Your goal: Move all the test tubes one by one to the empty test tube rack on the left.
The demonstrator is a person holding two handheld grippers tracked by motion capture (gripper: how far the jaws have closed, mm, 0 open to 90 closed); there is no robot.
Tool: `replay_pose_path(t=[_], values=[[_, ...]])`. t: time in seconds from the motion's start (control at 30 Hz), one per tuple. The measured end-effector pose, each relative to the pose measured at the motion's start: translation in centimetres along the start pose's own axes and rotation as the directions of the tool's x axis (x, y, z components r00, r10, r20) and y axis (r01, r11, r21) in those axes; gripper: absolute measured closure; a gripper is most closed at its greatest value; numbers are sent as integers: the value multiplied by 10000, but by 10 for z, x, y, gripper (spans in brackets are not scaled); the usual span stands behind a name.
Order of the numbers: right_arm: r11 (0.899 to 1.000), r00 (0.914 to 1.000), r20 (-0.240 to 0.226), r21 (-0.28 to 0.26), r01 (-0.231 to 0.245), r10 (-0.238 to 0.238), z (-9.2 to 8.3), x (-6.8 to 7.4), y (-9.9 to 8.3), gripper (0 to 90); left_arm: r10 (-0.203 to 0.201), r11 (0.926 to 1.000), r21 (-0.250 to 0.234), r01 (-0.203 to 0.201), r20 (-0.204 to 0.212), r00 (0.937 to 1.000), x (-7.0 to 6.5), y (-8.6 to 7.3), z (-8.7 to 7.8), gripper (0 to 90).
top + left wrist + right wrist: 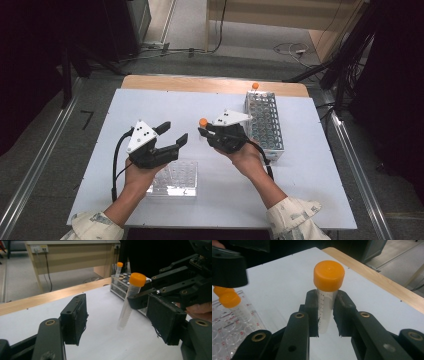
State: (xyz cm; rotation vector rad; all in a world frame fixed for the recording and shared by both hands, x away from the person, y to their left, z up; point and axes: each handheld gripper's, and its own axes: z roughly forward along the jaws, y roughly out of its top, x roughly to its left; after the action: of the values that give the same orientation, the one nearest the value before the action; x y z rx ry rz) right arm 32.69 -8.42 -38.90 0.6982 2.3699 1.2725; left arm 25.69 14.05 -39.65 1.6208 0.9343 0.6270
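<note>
Orange-capped and clear-walled, the tube (327, 297) sits clamped between the jaws of my right gripper (206, 131), which pinch it just below the cap. I take the metal rack (265, 122) as my landmark: the held tube hangs above the white table (305, 175) just to the left of that rack, tilted. One more capped tube (255, 87) stands upright at the rack's far end. My left gripper (172, 134) is farther left of the rack, jaws apart at a middling gap with nothing pressed between them. A clear plastic rack (175, 179) lies nearer me, under my left hand (140, 172).
</note>
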Motion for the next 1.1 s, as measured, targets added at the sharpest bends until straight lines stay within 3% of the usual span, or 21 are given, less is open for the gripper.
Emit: replay_pose_path(t=[0.17,0.37,0.73,0.97,1.1], values=[[9998,9995,-277,44,177,-175,4,9,3,723,9,10000,-30,-9,215,9998,-1,4,5,365],[9991,9974,-579,52,424,-420,7,21,7,723,136,9999,-31,-134,762,9970,-6,7,8,471],[9974,9929,-955,66,722,-712,9,33,9,722,281,9996,-34,-279,740,9969,-6,7,8,672],[9976,9927,-991,56,697,-688,8,33,9,714,269,9996,4,-270,757,9968,-6,7,7,696],[9977,9905,-1202,55,675,-664,6,33,8,529,227,9997,-53,-224,637,9977,-4,8,2,699]])
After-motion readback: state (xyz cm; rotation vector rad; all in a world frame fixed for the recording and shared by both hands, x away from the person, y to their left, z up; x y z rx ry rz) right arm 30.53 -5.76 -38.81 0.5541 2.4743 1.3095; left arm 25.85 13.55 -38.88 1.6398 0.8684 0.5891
